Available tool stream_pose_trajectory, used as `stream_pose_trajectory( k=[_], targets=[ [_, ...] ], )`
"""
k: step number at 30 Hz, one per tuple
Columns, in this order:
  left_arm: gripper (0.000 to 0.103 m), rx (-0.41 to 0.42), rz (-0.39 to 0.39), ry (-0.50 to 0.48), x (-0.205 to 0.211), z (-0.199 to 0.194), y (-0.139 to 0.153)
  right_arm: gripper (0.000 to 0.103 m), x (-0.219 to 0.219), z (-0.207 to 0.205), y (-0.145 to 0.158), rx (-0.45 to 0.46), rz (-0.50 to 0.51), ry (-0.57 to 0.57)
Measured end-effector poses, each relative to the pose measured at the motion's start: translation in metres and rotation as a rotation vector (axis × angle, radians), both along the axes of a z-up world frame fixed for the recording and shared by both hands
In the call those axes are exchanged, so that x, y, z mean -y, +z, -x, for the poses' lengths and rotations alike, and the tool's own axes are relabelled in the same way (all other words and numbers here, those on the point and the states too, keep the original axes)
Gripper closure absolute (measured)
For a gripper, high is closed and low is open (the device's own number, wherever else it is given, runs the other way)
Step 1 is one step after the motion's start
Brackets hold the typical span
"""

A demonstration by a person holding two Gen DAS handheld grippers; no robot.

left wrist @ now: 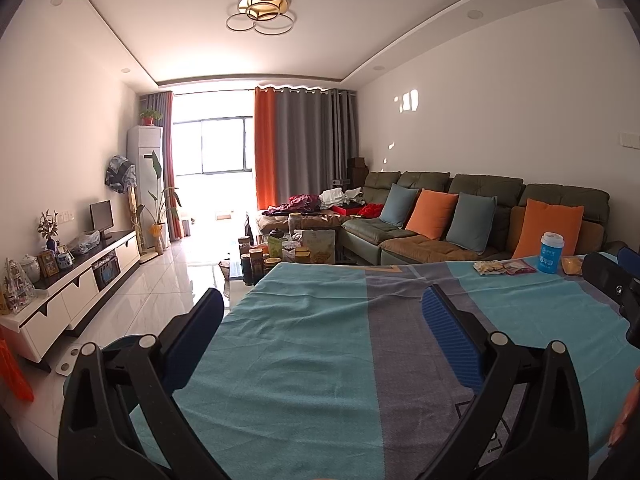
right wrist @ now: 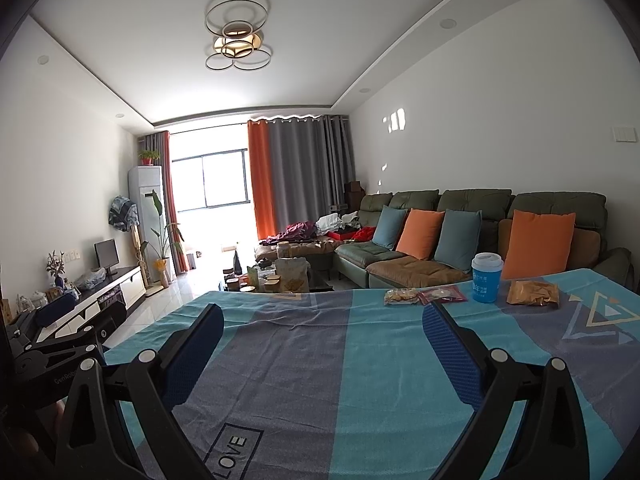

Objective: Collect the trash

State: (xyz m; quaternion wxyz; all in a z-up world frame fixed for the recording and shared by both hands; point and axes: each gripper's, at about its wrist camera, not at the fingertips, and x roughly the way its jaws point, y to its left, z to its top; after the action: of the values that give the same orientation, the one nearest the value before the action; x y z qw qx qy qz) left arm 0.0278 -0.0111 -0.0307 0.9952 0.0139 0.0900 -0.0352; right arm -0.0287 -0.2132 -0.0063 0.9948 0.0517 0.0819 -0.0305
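Both grippers, left gripper point(left wrist: 320, 308) and right gripper point(right wrist: 323, 322), are hovering wide open and empty over the tablecloth point(right wrist: 360, 360), apparently readying to reach the snack wrappers point(right wrist: 424, 295) and blue cup point(right wrist: 486, 278) lying at the far edge.

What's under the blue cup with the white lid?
The blue cup stands upright on a striped cloth of teal and grey, with snack wrappers beside it. The cloth covers whatever it lies on, so that surface cannot be seen. The lid hides the cup's inside too.
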Motion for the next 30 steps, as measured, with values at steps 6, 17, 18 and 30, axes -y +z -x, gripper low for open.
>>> stream_pose_trajectory(
  k=[6, 17, 18, 30],
  targets=[
    [0.006, -0.001, 0.001, 0.000, 0.0006, -0.0008, 0.0012, 0.007, -0.0006, -0.0009, 0.0001, -0.005, -0.001, 0.000],
    [0.006, -0.002, -0.003, -0.002, 0.0003, 0.0006, 0.0008, 0.007, -0.0008, -0.0017, 0.0000, -0.005, -0.002, 0.001],
    [0.006, -0.003, -0.002, -0.002, 0.0002, 0.0003, 0.0006, 0.007, -0.0005, -0.0009, -0.0002, -0.005, 0.000, -0.002],
    [0.006, 0.003, -0.006, -0.006, 0.0006, 0.0019, 0.0027, 0.007, -0.0003, -0.0005, -0.0016, -0.005, -0.004, -0.007]
  ],
)
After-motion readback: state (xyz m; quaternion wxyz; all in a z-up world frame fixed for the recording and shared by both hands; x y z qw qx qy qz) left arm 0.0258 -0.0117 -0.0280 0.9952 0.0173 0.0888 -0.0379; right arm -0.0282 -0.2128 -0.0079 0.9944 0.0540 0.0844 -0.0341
